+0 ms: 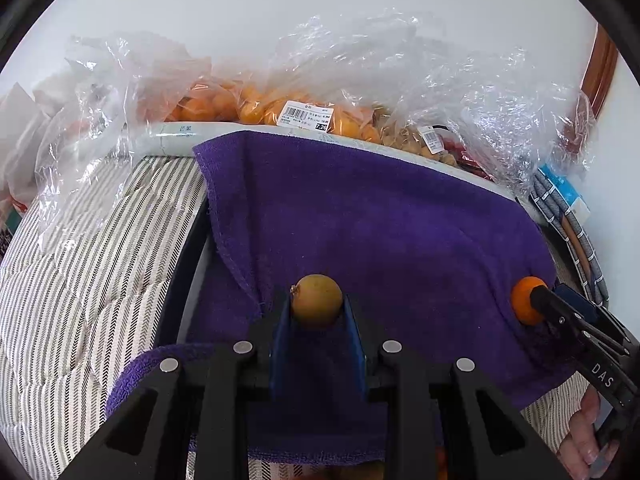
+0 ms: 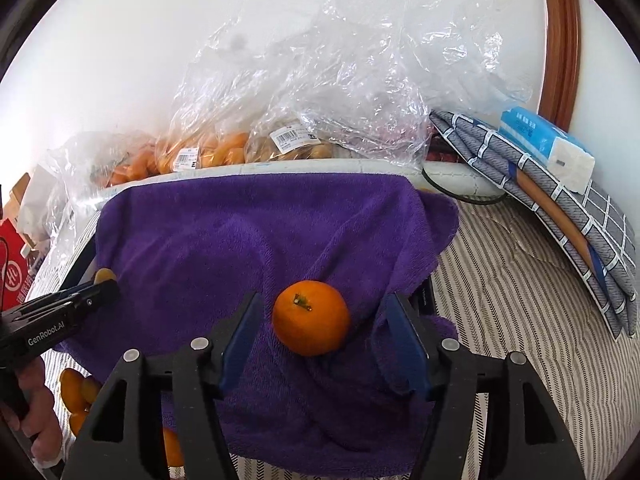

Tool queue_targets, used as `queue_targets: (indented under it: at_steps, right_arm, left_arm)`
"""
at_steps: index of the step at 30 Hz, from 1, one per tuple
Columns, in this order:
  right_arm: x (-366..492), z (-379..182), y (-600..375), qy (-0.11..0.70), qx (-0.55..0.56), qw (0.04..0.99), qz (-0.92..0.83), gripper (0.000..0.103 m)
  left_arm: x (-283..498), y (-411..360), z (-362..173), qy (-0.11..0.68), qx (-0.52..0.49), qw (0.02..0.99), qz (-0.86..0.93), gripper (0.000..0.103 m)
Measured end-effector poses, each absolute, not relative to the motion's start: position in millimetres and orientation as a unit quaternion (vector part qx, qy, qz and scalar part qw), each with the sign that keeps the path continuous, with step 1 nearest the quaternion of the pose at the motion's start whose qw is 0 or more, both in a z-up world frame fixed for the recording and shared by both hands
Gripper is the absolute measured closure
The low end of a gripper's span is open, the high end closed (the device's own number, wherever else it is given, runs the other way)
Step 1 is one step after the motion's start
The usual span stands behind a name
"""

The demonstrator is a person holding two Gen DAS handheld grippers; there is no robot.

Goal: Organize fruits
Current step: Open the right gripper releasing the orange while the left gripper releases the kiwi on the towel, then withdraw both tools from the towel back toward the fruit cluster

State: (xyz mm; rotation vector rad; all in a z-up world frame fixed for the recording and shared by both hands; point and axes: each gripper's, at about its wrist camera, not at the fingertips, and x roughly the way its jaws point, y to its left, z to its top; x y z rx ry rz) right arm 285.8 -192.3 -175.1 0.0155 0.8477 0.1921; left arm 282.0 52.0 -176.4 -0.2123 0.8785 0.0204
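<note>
My left gripper (image 1: 317, 308) is shut on a small brownish-yellow round fruit (image 1: 317, 300) and holds it over the purple towel (image 1: 360, 220). My right gripper (image 2: 320, 320) is open, its jaws on either side of an orange tangerine (image 2: 311, 317) that rests on the towel (image 2: 224, 240). In the left wrist view the tangerine (image 1: 525, 300) sits at the towel's right edge with the right gripper's fingers (image 1: 560, 312) beside it. In the right wrist view the left gripper's fingers (image 2: 80, 296) show at the left with the brownish fruit (image 2: 105, 275) at their tip.
Clear plastic bags of orange fruit (image 1: 256, 108) and brownish fruit (image 1: 408, 140) lie behind the towel, by the white wall. Several loose oranges (image 2: 78, 394) lie at lower left. Folded checked cloth (image 2: 560, 216) with a tissue pack (image 2: 548, 148) lies right. A striped cover (image 1: 80, 280) surrounds the towel.
</note>
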Motion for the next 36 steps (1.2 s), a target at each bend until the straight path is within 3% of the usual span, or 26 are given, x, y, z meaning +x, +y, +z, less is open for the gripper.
queue_targets:
  at_steps: [6, 10, 15, 36]
  right_arm:
    - [284, -173, -190, 0.406, 0.001, 0.909, 0.096, 0.030]
    - [281, -170, -189, 0.396, -0.004, 0.913, 0.097, 0.025]
    - [278, -166, -193, 0.385, 0.006, 0.918, 0.091, 0.024]
    - [263, -144, -208, 0.365, 0.065, 0.924, 0.091, 0.024]
  left_arm:
    - [282, 53, -176, 0.425, -0.110, 0.898, 0.007, 0.076]
    - [280, 53, -172, 0.416, -0.115, 0.902, -0.001, 0.061]
    - [277, 53, -166, 0.404, -0.118, 0.907, -0.001, 0.055]
    - [251, 52, -132, 0.307, -0.114, 0.945, 0.008, 0.055]
